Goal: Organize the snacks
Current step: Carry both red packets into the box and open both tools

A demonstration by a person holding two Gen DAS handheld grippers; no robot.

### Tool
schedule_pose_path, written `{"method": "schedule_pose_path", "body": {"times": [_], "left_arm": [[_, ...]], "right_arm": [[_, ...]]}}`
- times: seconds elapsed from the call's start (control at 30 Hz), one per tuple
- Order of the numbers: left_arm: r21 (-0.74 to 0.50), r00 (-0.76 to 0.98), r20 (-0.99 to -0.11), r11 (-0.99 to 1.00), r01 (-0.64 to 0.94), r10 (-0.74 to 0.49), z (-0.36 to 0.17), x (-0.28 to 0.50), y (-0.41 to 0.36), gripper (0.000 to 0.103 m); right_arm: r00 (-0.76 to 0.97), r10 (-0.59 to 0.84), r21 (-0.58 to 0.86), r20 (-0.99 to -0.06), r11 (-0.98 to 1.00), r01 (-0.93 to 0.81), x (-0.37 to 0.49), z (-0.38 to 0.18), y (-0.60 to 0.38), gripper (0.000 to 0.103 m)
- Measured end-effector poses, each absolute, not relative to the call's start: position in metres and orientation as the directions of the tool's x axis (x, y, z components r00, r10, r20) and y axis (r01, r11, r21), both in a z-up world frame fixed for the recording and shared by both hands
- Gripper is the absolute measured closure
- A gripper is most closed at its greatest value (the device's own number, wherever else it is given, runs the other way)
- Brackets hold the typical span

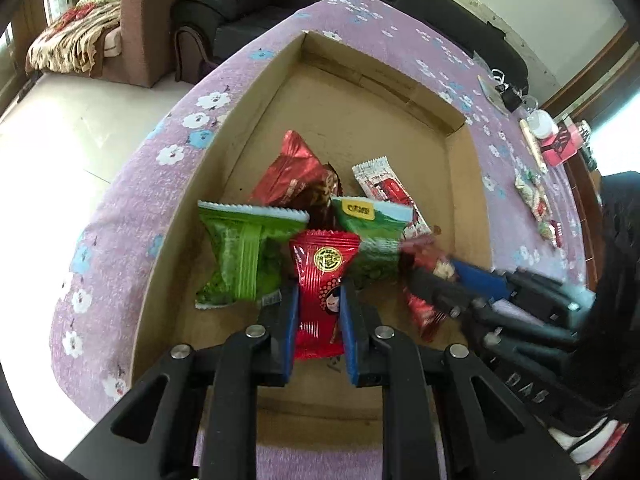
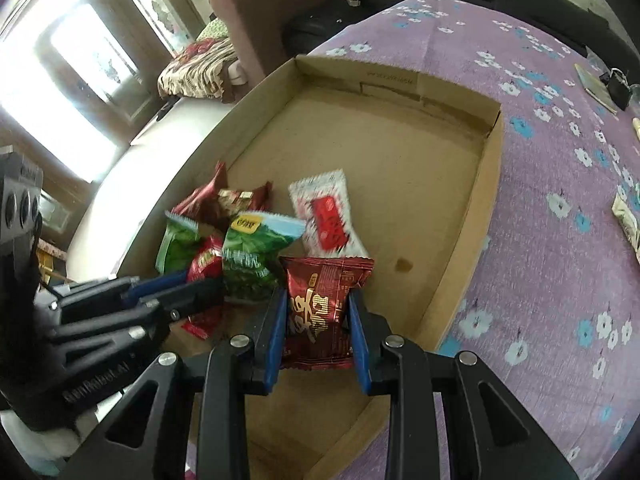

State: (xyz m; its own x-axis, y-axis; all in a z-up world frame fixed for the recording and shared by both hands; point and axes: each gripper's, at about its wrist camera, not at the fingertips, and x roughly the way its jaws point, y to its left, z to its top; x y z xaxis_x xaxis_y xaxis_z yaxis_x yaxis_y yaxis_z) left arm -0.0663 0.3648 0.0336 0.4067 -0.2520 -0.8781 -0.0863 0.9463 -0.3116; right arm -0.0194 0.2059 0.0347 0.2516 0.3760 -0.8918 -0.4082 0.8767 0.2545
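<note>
A shallow cardboard box [image 1: 468, 184] [image 2: 486, 184] lies on the purple flowered cloth and holds several snack packets. My left gripper [image 1: 319, 286] is shut on a bright red packet [image 1: 322, 276] with a gold seal, low inside the box. To its left lies a green packet [image 1: 240, 256], behind it a second green packet [image 1: 372, 236], a dark red packet [image 1: 292, 176] and a white-and-red packet [image 1: 384, 184]. My right gripper [image 2: 318, 294] is shut on a dark red packet [image 2: 324, 300] beside the green packet [image 2: 256, 256]. Each gripper shows in the other's view: right gripper [image 1: 436, 276], left gripper [image 2: 200, 284].
More wrapped snacks [image 1: 536, 200] lie on the cloth right of the box, with a pink box [image 1: 560, 144], a white jar and keys farther back. A dark sofa [image 1: 240, 4] and a brown armchair stand beyond the table. The far half of the box floor [image 2: 380, 140] is bare.
</note>
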Motion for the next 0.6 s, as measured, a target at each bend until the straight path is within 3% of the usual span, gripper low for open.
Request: {"method": "schedule_pose_path", "body": {"times": [0.2,0.27,0.37,0.6], "left_arm": [[-0.355,0.413,-0.863,0.931,-0.086,-0.291,0.048,-0.078,0.367,0.074],[-0.364,0.428,-0.852,0.929,-0.073,-0.3,0.057,-0.081,0.365,0.054],[-0.368,0.479,-0.824,0.929,-0.046,-0.302,0.071,-0.086,0.36,0.037],[-0.453,0.536,-0.753,0.892,-0.003,-0.381,0.086,-0.086,0.352,0.034]], "right_arm": [[0.236,0.391,0.273,-0.89,0.869,-0.412,-0.025,0.034,0.209,0.072],[0.23,0.396,0.282,-0.889,0.869,-0.407,-0.024,0.034,0.209,0.072],[0.239,0.409,0.293,-0.881,0.867,-0.403,-0.026,0.04,0.205,0.071],[0.301,0.433,0.32,-0.85,0.877,-0.358,-0.035,0.058,0.176,0.07]]}}
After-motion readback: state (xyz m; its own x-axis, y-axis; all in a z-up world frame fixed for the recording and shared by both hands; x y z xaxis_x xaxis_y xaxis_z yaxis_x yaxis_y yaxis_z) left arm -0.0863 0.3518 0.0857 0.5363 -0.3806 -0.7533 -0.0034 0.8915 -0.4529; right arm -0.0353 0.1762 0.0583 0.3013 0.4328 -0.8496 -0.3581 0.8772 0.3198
